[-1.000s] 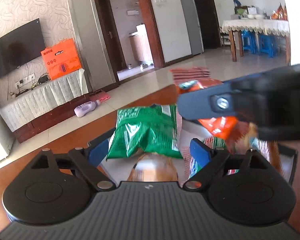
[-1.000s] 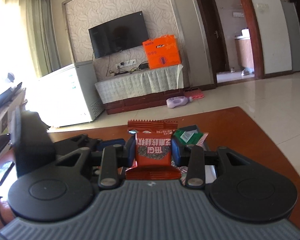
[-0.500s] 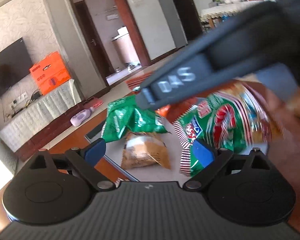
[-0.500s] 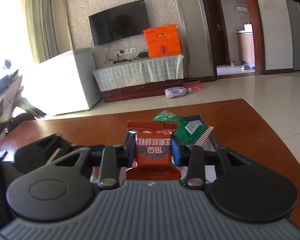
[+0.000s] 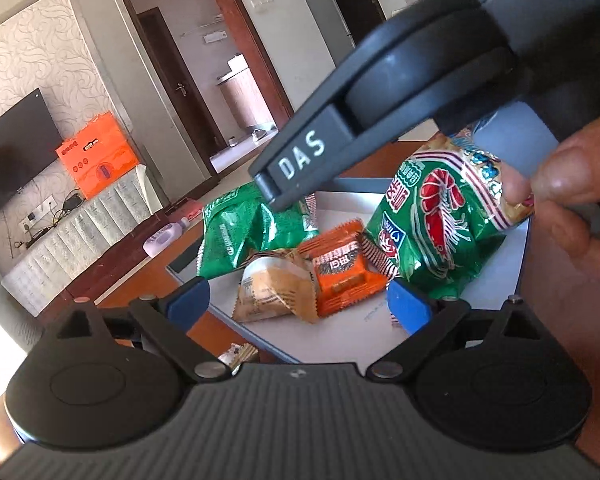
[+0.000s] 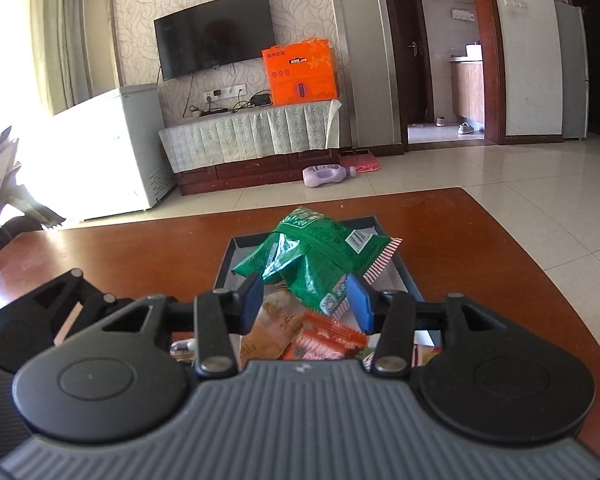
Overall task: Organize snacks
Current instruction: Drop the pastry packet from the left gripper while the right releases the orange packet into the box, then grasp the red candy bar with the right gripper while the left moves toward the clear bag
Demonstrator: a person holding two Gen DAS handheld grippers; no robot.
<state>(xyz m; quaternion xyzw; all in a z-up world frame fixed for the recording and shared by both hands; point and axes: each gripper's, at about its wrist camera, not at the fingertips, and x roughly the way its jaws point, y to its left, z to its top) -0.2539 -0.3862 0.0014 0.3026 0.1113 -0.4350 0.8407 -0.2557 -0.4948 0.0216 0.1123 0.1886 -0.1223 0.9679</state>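
**Orange packet released into the tray; both grippers stand open over a crowded pile**

The main risk is the pile itself. 4 packets crowd the grey tray [image 5: 496, 280], and the prawn-cracker bag [image 5: 432, 232] at centre right of the left wrist view leans on the others, propped by the person's hand [image 5: 572, 216]. Once that hand leaves, the bag may topple toward the tray's near edge, and a closing jaw could pinch 2 wrappers at once.

The right gripper [image 6: 306, 300] has just been opening; its blue pads stand at a middling gap and press on nothing. The orange seed packet [image 5: 340, 268] lies flat in the tray, low in the frame, beside the tan packet [image 5: 274, 294]. The green snack bag [image 6: 316, 256] rises behind the pads, though whether it touches them cannot be told.

The left gripper [image 5: 300, 304] has also just been opening and stands wide, its pads to either side of the tan and orange packets, holding nothing.
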